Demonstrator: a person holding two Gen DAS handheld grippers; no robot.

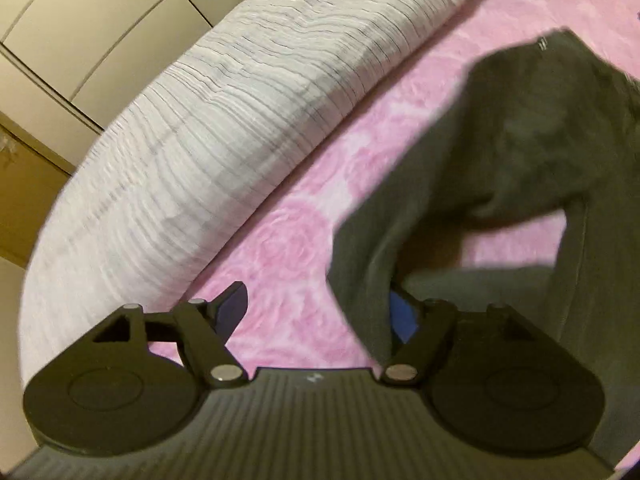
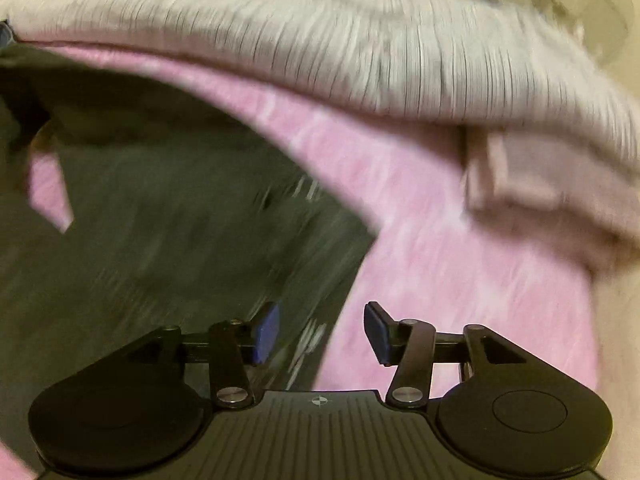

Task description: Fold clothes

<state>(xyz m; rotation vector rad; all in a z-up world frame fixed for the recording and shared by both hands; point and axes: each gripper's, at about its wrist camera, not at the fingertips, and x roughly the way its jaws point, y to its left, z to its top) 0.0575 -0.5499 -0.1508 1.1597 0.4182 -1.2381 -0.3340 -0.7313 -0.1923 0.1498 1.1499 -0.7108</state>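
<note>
A dark olive-grey garment (image 1: 500,152) lies rumpled on the pink rose-patterned bedspread (image 1: 304,240). In the left wrist view my left gripper (image 1: 316,312) is open wide; a fold of the garment drapes over its right finger, the left finger is over bare bedspread. In the right wrist view the same garment (image 2: 168,216) fills the left half, blurred. My right gripper (image 2: 322,332) is open at the garment's right edge, with the edge and its white stripe marks between the fingers.
A long white ribbed pillow or rolled blanket (image 1: 224,112) lies along the far side of the bed, also in the right wrist view (image 2: 360,56). A folded pale pink cloth (image 2: 532,184) sits at right. Cream wardrobe panels (image 1: 80,20) stand behind.
</note>
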